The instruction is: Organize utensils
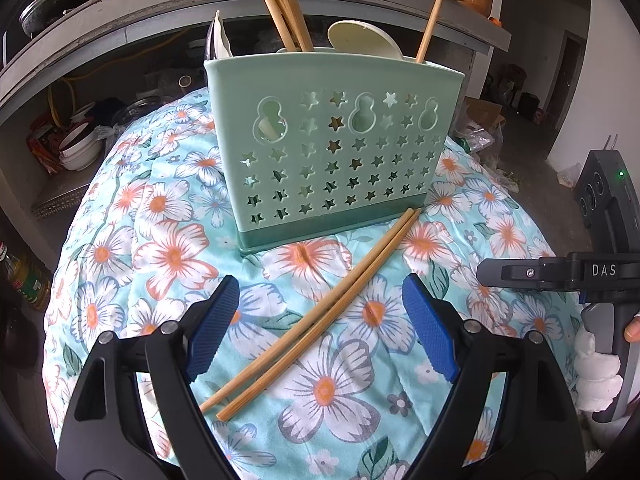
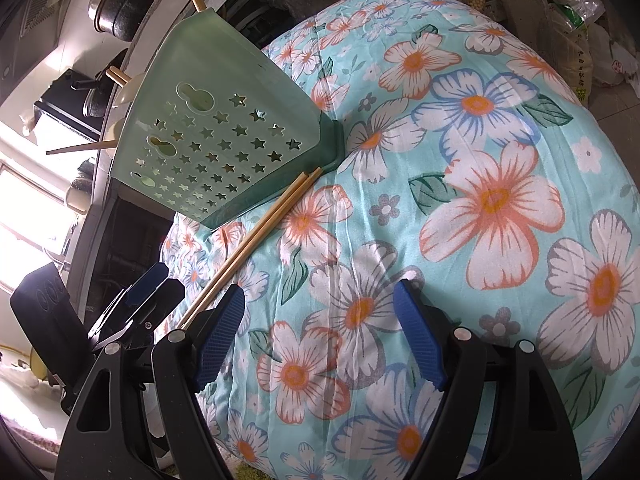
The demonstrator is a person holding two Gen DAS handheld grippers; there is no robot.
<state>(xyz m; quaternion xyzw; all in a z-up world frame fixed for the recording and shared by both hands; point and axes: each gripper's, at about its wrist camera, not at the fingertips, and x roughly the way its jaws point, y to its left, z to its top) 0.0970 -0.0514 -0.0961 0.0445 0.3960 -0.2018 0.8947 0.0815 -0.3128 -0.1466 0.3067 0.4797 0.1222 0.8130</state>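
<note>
A green utensil holder (image 1: 336, 144) with star holes stands on the floral cloth; it also shows in the right wrist view (image 2: 224, 136). It holds several chopsticks (image 1: 286, 4) and pale spoons (image 1: 366, 38). A loose pair of chopsticks (image 1: 320, 312) lies on the cloth in front of the holder, also seen in the right wrist view (image 2: 256, 232). My left gripper (image 1: 320, 328) is open and straddles the loose pair just above it. My right gripper (image 2: 320, 336) is open and empty over bare cloth, to the right of the pair.
The floral cloth (image 1: 168, 248) covers a rounded table. The right gripper's body (image 1: 560, 272) is at the right edge of the left wrist view. A concrete shelf (image 1: 80, 52) with pans and bowls stands behind. Bags (image 2: 576, 20) lie on the floor.
</note>
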